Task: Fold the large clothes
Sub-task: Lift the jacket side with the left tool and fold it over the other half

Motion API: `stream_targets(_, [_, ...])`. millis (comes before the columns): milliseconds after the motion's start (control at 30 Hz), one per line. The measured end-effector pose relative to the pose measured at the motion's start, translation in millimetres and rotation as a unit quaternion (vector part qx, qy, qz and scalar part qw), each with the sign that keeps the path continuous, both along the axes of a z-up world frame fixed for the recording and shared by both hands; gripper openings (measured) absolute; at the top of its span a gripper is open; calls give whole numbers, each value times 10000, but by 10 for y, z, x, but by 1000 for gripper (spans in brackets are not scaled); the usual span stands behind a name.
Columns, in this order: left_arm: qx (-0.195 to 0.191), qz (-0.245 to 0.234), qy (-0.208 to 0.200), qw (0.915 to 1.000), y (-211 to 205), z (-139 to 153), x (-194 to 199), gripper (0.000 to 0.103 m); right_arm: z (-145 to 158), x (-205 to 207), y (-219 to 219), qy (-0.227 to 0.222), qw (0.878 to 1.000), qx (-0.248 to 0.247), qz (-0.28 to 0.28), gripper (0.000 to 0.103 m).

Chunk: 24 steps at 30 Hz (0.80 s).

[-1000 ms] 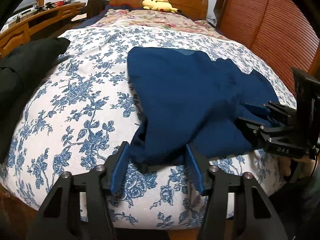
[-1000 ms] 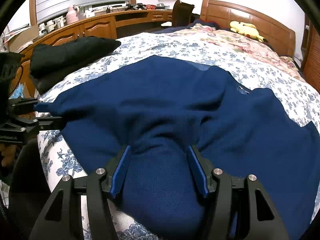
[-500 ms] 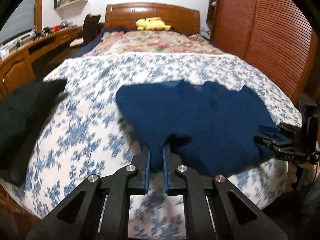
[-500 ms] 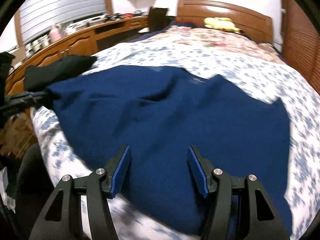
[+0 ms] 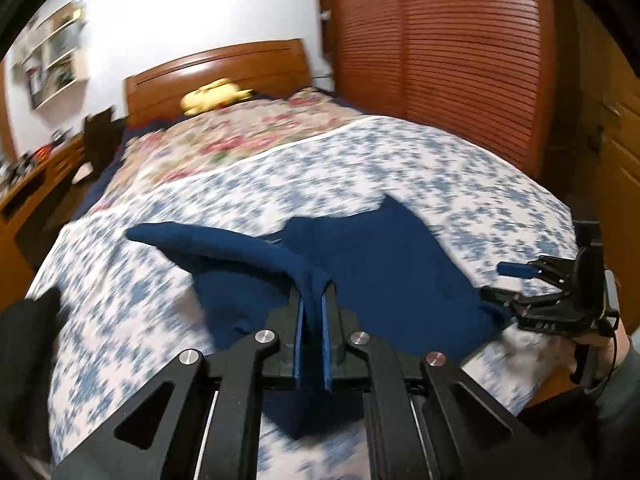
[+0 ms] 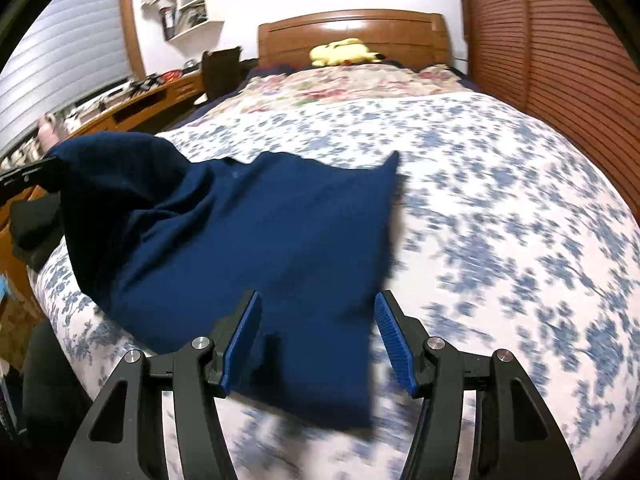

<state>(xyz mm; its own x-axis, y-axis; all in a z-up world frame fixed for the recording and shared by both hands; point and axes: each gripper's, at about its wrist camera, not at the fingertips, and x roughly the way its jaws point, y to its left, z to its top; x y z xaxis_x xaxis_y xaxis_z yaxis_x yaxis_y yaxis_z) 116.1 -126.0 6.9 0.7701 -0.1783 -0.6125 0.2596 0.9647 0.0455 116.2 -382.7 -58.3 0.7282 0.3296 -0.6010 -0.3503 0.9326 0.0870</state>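
Note:
A dark blue garment (image 6: 260,232) lies on the blue-flowered bedspread (image 6: 500,208). My left gripper (image 5: 312,320) is shut on an edge of the garment (image 5: 380,264) and lifts it, so a ridge of cloth runs up and left from the jaws. In the right wrist view the raised part hangs at the left by the left gripper's tip (image 6: 24,178). My right gripper (image 6: 318,336) is open and low over the garment's near edge, with cloth between the blue pads but not pinched. It also shows at the right of the left wrist view (image 5: 532,284).
A black garment (image 6: 32,228) lies at the bed's left edge. A yellow plush toy (image 6: 344,52) sits by the wooden headboard (image 6: 352,28). A wooden desk (image 6: 132,100) runs along the left, slatted wooden doors (image 5: 440,60) along the right.
My left gripper closed on the garment's edge and has lifted it up and toward the right. My right gripper stayed open and now sits at the near right edge.

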Motion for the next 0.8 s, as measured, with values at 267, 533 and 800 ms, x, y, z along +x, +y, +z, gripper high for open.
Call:
stream_targets(267, [-137, -1142, 169, 9932, -996, -19, 73, 7, -22, -188, -494, 109, 9988, 201, -429, 61])
stream_targets(533, [-124, -1268, 508, 9906, -1292, -245, 168, 8, -28, -235, -592, 225, 9977, 233, -591, 61])
stream_targets(800, [-318, -1166, 396, 9919, -1064, -98, 25, 30, 175, -171, -430, -44, 9989, 230, -404, 61])
